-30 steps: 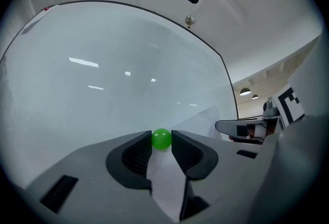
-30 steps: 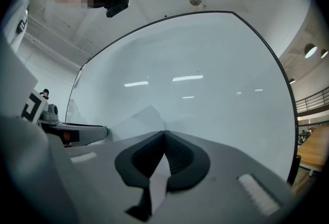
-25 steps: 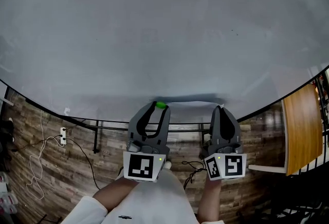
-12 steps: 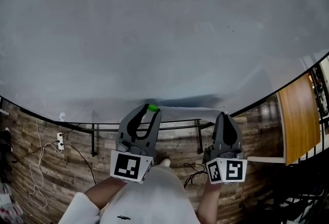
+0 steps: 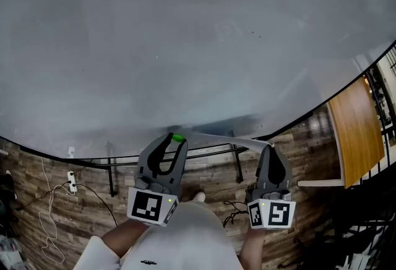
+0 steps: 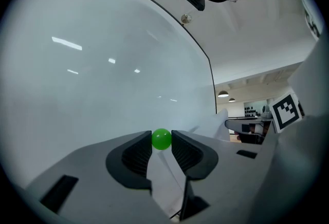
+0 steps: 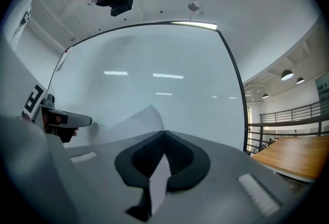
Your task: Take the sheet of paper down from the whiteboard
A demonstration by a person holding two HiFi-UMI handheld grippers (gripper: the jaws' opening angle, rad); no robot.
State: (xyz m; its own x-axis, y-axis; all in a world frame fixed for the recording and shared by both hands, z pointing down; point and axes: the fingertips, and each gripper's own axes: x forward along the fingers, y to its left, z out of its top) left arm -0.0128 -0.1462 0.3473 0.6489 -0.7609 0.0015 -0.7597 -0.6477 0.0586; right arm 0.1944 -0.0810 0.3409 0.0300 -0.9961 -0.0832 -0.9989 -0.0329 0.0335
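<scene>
- A broad whiteboard (image 5: 198,46), smooth, pale grey and glossy with a thin dark frame, fills the far part of the head view. Below its lower edge lies a brown wood-plank floor (image 5: 37,163).
- The left hand-held gripper (image 5: 176,140) is matte grey plastic with dark ribbed pads. It pinches a small, shiny green ball (image 6: 161,139) between its tips, right at the board's lower edge. Whether the ball touches the board is hard to tell.
- The right hand-held gripper (image 5: 268,150) is pressed together on the sheet of paper (image 5: 226,137), which is thin, white and slightly curled.
- In the head view the sheet shows only as a narrow white strip. It runs from the ball to the right gripper's tips, along the board's lower edge.
- Only the right gripper view shows the sheet's edge clamped between the pads, with a curved corner rising beyond them.
- The left gripper view adds light streaks (image 6: 67,43) mirrored in the board.
</scene>
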